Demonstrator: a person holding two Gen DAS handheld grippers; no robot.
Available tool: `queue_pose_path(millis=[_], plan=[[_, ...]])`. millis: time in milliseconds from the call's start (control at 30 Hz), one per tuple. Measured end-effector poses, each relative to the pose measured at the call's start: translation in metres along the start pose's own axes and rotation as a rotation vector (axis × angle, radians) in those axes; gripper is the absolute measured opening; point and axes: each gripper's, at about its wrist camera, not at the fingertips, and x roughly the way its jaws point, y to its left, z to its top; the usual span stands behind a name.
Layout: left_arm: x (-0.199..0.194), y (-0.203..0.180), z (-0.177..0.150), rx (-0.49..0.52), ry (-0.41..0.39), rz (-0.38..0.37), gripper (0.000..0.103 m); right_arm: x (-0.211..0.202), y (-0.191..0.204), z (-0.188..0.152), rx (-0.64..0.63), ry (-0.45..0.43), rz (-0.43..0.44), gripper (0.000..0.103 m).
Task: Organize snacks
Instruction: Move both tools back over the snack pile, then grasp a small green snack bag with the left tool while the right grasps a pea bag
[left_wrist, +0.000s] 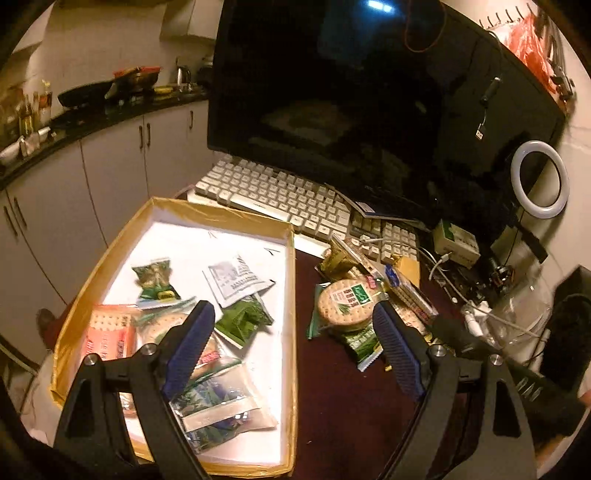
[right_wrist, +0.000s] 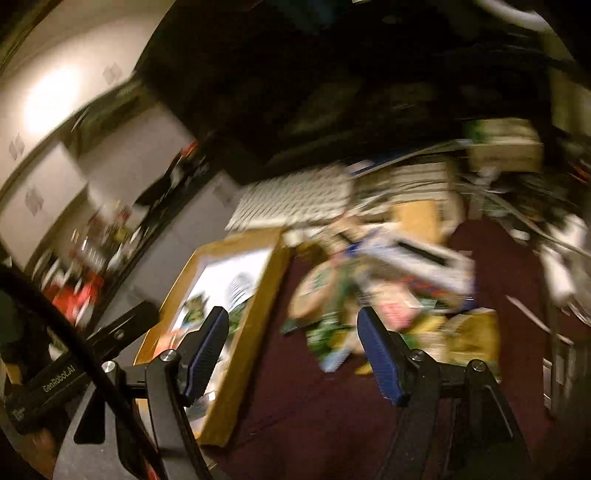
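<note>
Dim warm indoor light; right wrist view motion-blurred; fisheye bending, dark corners.

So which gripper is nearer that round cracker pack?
Hard to call. The cracker pack lies just beyond the left gripper, between its fingers; the right gripper points at the same blurred pile.

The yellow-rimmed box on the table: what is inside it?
Inside the box lie several snack packets: a green one, a grey-and-white one, an orange one. The left tongs cover parts of others.
</note>
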Motion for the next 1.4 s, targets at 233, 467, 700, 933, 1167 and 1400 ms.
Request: queue_pose_path(millis=[233,467,700,933,1167,1400], plan=[[0.017,-0.009,-0.022,-0.071,0.062,-0.069,0.087,0.006,-0.040,0.003,0.026,0.038,-0.102,0.072],[0.040,-0.051,-0.043,0.060,0.142,-0.085,0.087,-0.002,-0.077,0.001,0.142,0.015,-0.198,0.072],[0.050,-0.065,-0.053,0.086,0.183,-0.095,0.087,0.006,-0.097,0.000,0.176,0.070,-0.262,0.072],[0.052,-0.065,-0.054,0.080,0.187,-0.096,0.087,0.005,-0.109,0.000,0.226,0.084,-0.195,0.061],[0.053,-0.068,-0.057,0.092,0.196,-0.103,0.087,0.018,-0.102,-0.008,0.209,0.130,-0.206,0.041],[0.059,-0.081,-0.058,0.116,0.206,-0.118,0.087,0.018,-0.101,-0.006,0.208,0.121,-0.191,0.031]])
